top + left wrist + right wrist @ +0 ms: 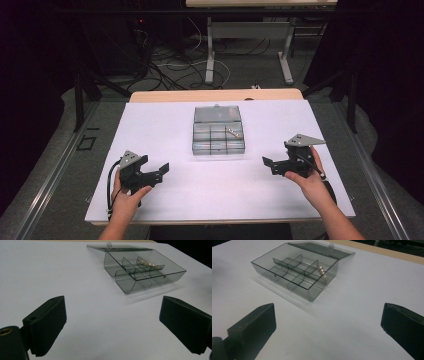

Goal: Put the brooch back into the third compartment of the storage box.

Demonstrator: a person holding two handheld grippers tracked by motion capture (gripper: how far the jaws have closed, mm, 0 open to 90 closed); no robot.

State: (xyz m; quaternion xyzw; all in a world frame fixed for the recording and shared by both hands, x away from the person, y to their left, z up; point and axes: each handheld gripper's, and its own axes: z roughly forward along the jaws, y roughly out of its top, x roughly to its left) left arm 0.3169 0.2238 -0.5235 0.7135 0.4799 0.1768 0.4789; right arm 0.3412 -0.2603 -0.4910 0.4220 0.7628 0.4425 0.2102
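Observation:
A clear grey compartment box [218, 137] stands open on the white table sheet, its lid [217, 113] laid flat behind it. The box [147, 271] [294, 272] has several compartments. A small metallic piece [232, 131] [147, 263] [321, 270] lies in the rear right compartment. My left gripper [159, 170] rests near the front left, open, nothing between its jaws. My right gripper [270, 164] sits at the front right, open and empty too. Both point inward toward the box and stand well short of it.
The white sheet [175, 125] covers a wooden table whose far edge [215, 95] shows behind the box. Beyond the table stand desk legs [210, 55] and tangled cables [170, 65] on the floor.

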